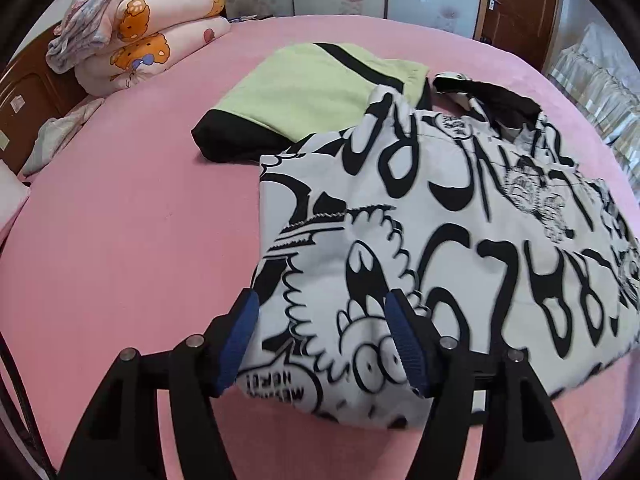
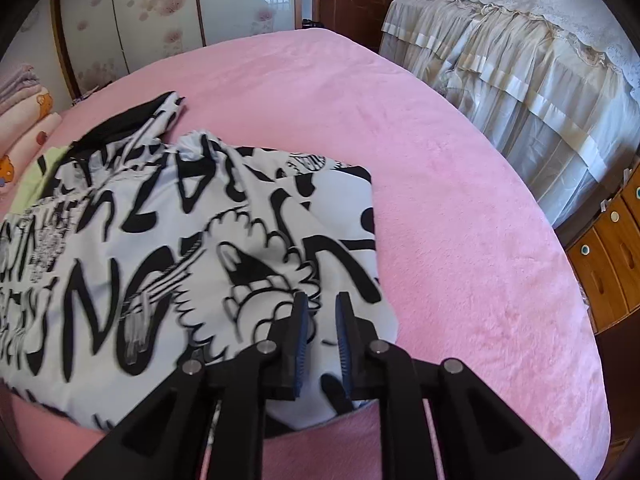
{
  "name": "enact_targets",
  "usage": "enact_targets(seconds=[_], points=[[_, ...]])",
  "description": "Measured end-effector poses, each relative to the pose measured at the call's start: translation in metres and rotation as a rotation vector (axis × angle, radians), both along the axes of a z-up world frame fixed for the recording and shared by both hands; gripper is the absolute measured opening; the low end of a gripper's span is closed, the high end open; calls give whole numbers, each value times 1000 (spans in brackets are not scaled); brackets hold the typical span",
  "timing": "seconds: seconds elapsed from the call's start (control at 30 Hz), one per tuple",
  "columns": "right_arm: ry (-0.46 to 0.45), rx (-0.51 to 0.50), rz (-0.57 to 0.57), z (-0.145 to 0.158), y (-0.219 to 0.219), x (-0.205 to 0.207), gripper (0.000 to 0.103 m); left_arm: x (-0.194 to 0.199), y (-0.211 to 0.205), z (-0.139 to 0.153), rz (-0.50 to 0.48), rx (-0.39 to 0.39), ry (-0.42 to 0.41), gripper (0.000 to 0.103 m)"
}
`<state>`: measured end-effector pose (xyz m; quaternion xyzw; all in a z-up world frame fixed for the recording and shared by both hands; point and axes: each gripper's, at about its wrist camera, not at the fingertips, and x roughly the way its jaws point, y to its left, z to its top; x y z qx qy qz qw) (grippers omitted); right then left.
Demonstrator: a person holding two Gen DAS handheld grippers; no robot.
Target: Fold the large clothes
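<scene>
A large white garment with black cartoon print (image 1: 460, 216) lies partly folded on the pink bed (image 1: 120, 220). It also shows in the right wrist view (image 2: 180, 248). My left gripper (image 1: 320, 320) is open, its blue-padded fingers straddling the garment's near left edge. My right gripper (image 2: 322, 320) has its jaws close together with a fold of the garment's near right corner between them. A folded green and black garment (image 1: 304, 92) lies behind the printed one, partly under it.
A stack of folded quilts (image 1: 136, 36) sits at the bed's far left. A second bed with a cream frilled cover (image 2: 520, 60) stands to the right, with wooden drawers (image 2: 612, 256) beside it. Wardrobe doors and a brown door are behind.
</scene>
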<state>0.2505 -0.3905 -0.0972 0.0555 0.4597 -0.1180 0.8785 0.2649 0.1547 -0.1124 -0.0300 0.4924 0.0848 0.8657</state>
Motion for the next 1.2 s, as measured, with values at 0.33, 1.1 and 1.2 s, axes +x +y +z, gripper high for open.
enact_targets(seconds=[0.33, 1.1, 1.2], points=[[-15, 53, 127, 48, 51, -43, 37, -51, -12, 48, -60, -112, -5, 72], [78, 128, 392, 99, 140, -16, 39, -27, -50, 120, -221, -164, -52, 76], [42, 143, 391, 117, 140, 17, 47, 3, -61, 118, -224, -171, -67, 76]])
